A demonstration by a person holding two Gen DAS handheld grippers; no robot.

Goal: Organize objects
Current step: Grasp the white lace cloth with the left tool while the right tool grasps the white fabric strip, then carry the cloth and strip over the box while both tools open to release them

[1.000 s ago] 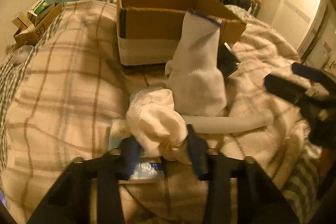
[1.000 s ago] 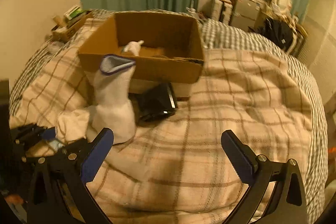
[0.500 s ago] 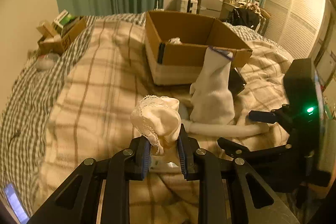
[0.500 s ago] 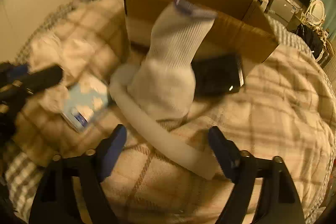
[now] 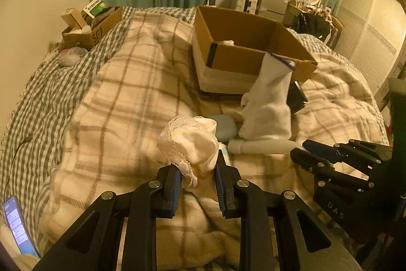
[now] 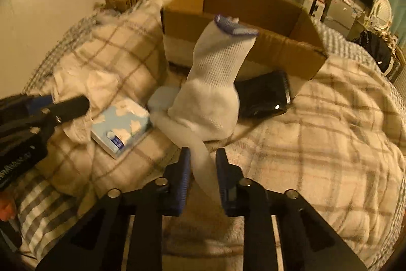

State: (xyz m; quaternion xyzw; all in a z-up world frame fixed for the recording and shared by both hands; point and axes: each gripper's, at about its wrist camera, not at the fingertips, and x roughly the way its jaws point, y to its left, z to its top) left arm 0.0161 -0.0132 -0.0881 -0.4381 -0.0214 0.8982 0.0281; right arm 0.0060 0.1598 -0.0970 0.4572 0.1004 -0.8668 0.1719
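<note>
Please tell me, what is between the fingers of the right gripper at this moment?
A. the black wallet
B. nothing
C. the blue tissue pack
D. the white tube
D: in the right wrist view the white tube runs between the fingers of the right gripper, which have just been closing around it.

Two white socks (image 5: 269, 103), one cardboard box (image 5: 243, 50), one tissue pack (image 6: 120, 126), one white tube (image 6: 203, 164), one black case (image 6: 264, 96)
</note>
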